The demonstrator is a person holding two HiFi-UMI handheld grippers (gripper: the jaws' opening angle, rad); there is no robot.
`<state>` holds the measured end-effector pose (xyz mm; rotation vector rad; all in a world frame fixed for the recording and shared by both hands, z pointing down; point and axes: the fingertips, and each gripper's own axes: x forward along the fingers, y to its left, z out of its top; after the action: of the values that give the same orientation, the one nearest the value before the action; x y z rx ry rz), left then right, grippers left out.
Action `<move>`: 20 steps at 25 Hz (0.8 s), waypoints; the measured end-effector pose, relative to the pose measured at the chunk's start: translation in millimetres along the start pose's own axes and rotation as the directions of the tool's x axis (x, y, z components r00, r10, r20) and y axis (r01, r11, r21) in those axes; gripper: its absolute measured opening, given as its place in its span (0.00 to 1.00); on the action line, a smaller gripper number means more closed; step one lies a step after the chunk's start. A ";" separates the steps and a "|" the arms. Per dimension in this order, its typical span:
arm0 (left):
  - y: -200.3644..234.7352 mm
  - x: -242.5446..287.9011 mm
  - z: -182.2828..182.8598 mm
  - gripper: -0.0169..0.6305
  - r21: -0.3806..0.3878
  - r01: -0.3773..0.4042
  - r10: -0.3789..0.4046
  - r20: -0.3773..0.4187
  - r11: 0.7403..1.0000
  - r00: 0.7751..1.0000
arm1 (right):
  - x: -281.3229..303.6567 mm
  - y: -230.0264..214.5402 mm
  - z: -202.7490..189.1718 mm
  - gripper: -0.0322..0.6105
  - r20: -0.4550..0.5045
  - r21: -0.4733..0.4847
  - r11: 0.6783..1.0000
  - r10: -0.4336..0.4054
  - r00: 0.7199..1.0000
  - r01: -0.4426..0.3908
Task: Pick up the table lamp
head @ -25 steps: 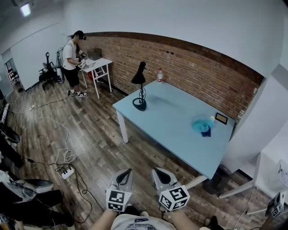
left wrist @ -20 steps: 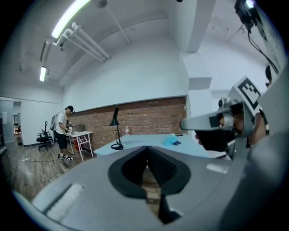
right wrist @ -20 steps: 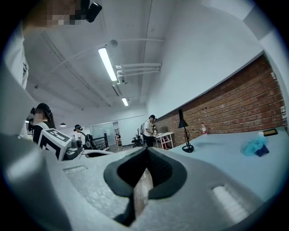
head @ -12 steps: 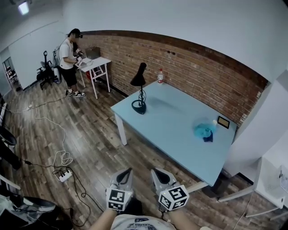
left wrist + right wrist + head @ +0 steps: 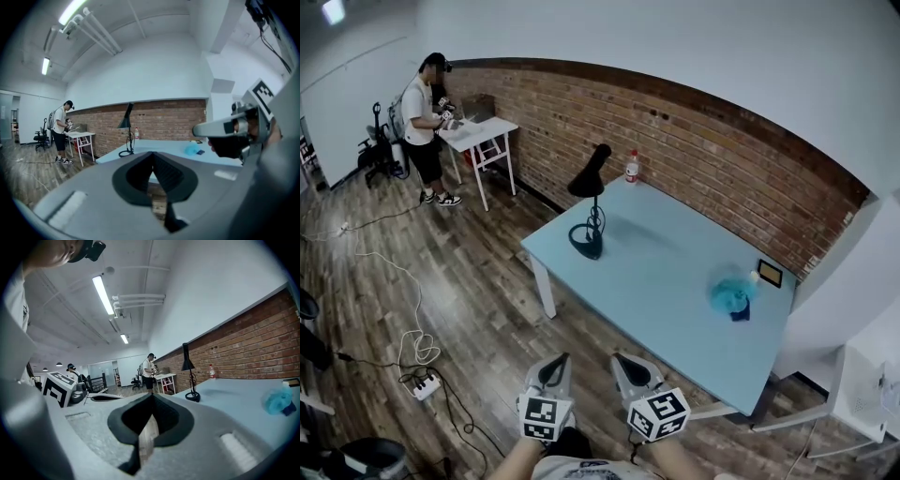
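Counting from the head view: two hand-held grippers low in frame, the left gripper (image 5: pixel 559 362) and the right gripper (image 5: pixel 622 362), side by side, one marker cube on each, both over the wooden floor (image 5: pixel 469 281) and short of the table. Left gripper view: jaws closed tip to tip, nothing between them. Right gripper view: same, jaws together, empty. One light blue table (image 5: pixel 666 253) stands against the brick wall (image 5: pixel 722 159). On it is one black table lamp (image 5: pixel 589 211), upright with its shade angled and its round base near the table's near-left corner, well apart from both grippers and untouched. One clear bottle (image 5: pixel 631 169) with a red label stands at the wall edge, behind the lamp. One translucent blue object (image 5: pixel 727 295) sits toward the right end, with one small dark item (image 5: pixel 739 314) touching its near side; cannot tell what either is. One small dark framed panel (image 5: pixel 770 274) lies just beyond them, nearer the wall. At far left, one person (image 5: pixel 420 131) stands at one small white table (image 5: pixel 483 131). One white power strip (image 5: pixel 414 384) lies on the floor among cables.
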<state>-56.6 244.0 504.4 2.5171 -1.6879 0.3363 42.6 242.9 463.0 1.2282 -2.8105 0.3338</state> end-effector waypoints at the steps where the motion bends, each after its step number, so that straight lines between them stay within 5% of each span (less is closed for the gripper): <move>1: 8.8 9.4 4.1 0.01 0.007 0.006 -0.006 0.002 1.000 1.000 | 12.6 -4.6 3.2 0.05 0.002 0.003 1.000 -0.005 1.000 0.005; 11: 100.8 71.0 21.5 0.01 0.055 0.060 -0.060 0.010 0.997 0.998 | 128.0 -14.7 25.5 0.05 0.033 0.038 0.999 -0.020 0.999 0.019; 20: 138.4 103.5 24.6 0.01 0.029 0.104 -0.105 0.027 0.994 0.994 | 170.5 -24.4 36.0 0.05 0.031 0.017 0.998 -0.063 0.998 0.063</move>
<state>-143.3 92.6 498.2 2.6304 -1.5644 0.3182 -54.6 96.4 455.6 1.3335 -2.7933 0.3364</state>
